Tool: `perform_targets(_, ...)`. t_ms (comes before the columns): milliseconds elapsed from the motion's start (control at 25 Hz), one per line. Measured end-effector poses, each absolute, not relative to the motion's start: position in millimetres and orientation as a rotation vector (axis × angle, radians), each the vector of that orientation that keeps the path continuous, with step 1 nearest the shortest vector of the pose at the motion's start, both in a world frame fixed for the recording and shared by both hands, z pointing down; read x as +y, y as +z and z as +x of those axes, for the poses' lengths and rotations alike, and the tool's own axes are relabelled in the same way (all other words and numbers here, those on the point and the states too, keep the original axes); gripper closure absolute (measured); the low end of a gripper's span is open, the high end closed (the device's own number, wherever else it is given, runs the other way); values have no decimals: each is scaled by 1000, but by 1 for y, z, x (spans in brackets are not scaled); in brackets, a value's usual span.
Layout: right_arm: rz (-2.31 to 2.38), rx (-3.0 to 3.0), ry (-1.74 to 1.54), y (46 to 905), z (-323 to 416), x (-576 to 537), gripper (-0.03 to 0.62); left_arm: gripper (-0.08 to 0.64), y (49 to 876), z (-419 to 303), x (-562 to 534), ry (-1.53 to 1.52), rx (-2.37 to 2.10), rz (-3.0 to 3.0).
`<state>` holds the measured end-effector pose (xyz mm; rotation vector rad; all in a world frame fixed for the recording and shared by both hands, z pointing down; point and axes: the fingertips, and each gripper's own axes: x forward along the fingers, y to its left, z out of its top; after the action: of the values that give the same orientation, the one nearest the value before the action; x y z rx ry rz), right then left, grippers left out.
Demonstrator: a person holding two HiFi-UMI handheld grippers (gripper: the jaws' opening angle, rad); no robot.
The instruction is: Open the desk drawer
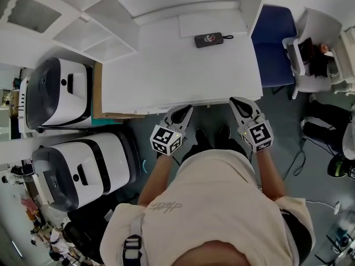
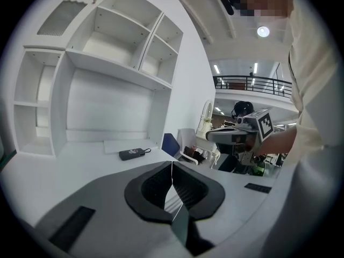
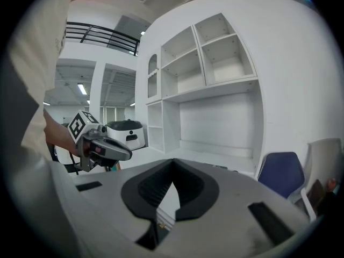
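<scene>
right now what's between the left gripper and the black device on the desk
Nothing but bare white desktop between the left gripper and the black device, seen in the head view.

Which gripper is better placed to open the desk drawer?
Right, marginally: both are shut at the desk front edge, but tips of the right gripper overlap it; the left gripper stops short; drawer unseen.

Lighting: bright, even, diffuse indoor light from overhead. Sources seen: round ceiling lamp (image 2: 263,31) and strip lights (image 2: 216,69), left gripper view. White tabletop (image 1: 183,71) nearly washed out in head view, with little surface detail; soft dark shadow below its front edge. Both gripper views: heavy fisheye bending, black round vignette; left tongs (image 2: 172,168) and right tongs (image 3: 172,165) slightly soft close to the lens.
</scene>
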<state>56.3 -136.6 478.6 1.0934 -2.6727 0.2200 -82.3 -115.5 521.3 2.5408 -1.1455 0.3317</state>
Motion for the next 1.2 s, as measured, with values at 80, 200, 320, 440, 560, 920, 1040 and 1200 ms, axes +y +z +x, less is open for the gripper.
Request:
perform_targets(80,1086,-2674,221,479,53,-133,594,554,520,-84,-116,318,-1144,2539)
perform_targets(200,1083,-2672,217,479,49,-129,595,551,517,-87,-117,304,-1150,2541)
perform_targets(320,1088,-2659,216,479,51,-124,595,540,515,-87,-115,285,-1128,2537)
perform_targets(440,1093,-2650,217,479,55,-120,594,532,517,-86,-112,297,-1115,2542)
perform_targets(560,1097,-2642,219,480,58,-117,594,526,516,-84,-111,305,-1098,2551)
perform_targets(920,1087,-2643,216,480,60,-113,594,482,519,-71,-107,364,-1050,2586)
perform_targets(1040,1081,-2647,213,479,62,-113,595,482,515,-69,-107,322,-1067,2583)
perform_targets(1200,1070,-2650,211,479,62,-117,594,482,517,-69,-109,308,-1078,2595)
